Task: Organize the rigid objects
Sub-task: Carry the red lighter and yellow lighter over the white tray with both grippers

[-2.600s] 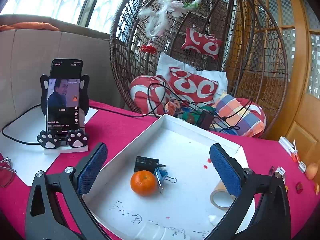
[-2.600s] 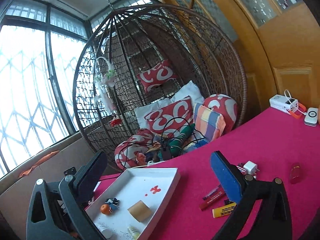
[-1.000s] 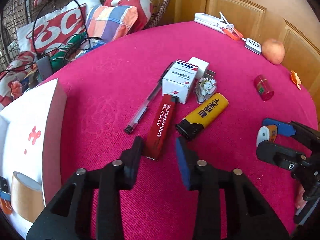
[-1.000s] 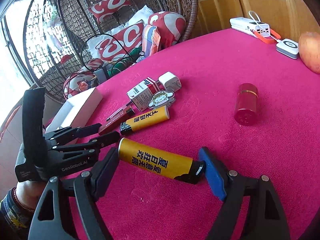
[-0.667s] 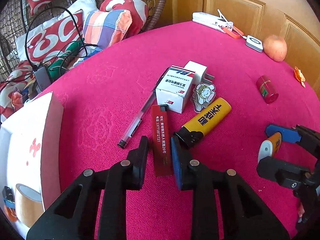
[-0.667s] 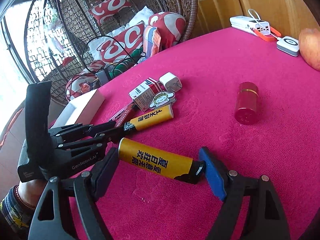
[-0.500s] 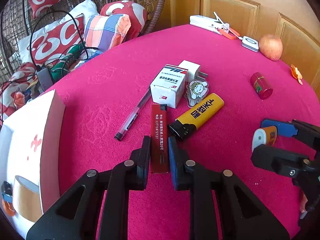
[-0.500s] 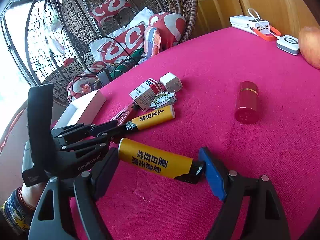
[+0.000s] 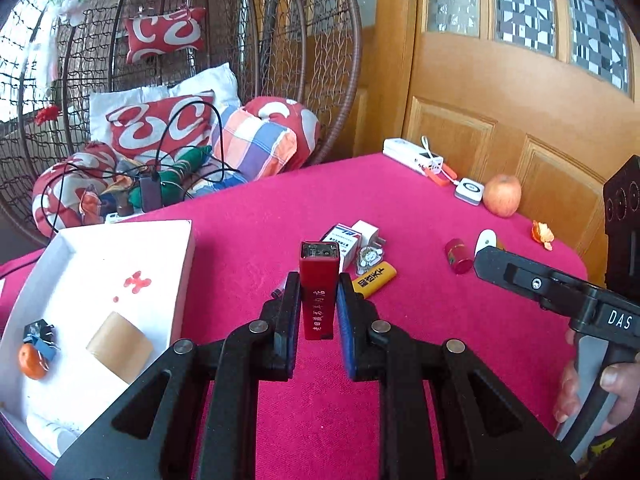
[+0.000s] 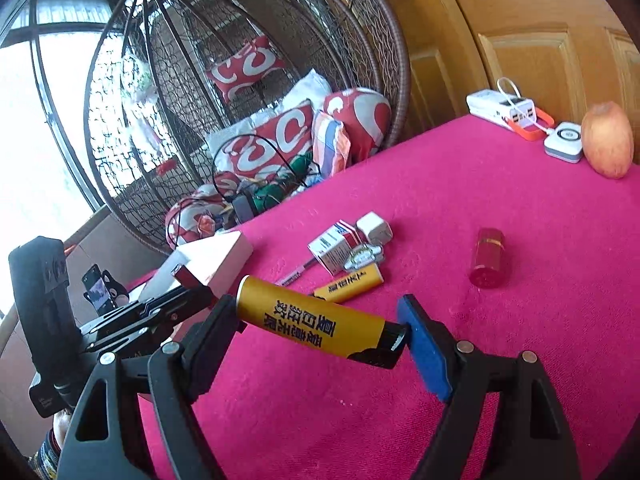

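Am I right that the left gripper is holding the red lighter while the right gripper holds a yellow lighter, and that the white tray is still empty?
Not quite: the white tray is not empty. The left wrist view shows a tangerine, a tape roll and a binder clip in it. The left gripper does hold the red lighter, and the right gripper a yellow lighter.

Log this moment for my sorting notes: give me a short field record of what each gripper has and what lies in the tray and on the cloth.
left gripper: shut on the red lighter, lifted off the cloth
right gripper: holds the big yellow lighter end to end across its jaws, off the cloth
white tray: tape roll, orange, blue binder clip
on the pink cloth: small yellow lighter, small box, white plug, pen, red cylinder, apple
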`<action>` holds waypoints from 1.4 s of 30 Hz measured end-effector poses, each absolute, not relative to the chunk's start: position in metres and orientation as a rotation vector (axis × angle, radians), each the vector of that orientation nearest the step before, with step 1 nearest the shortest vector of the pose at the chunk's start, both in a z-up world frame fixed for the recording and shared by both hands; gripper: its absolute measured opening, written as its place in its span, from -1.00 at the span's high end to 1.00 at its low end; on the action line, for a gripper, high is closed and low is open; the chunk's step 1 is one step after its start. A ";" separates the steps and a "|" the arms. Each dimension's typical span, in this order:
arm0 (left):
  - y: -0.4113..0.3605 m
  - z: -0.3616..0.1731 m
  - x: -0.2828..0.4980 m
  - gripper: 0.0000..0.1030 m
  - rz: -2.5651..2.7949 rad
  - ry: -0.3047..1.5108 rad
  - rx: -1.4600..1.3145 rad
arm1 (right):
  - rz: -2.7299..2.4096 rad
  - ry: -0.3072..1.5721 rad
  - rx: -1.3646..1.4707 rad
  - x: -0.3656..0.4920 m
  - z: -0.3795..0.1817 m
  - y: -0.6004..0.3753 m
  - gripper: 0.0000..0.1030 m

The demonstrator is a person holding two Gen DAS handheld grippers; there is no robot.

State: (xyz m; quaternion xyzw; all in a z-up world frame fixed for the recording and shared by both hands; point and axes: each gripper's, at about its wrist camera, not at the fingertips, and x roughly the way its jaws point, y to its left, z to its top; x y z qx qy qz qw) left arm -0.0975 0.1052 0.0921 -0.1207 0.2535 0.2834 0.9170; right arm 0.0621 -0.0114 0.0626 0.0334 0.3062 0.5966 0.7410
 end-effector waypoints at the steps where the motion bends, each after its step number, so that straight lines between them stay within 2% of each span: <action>1: 0.105 0.096 -0.103 0.68 0.584 0.508 -0.254 | 1.312 0.647 0.076 0.058 0.068 -0.013 -0.58; 16: 0.099 0.125 -0.156 0.68 0.624 0.382 -0.260 | 1.360 0.571 0.052 0.023 0.093 -0.009 -0.58; 42: 0.136 0.131 -0.232 0.68 0.732 0.264 -0.352 | 1.423 0.506 -0.061 -0.032 0.113 0.027 -0.58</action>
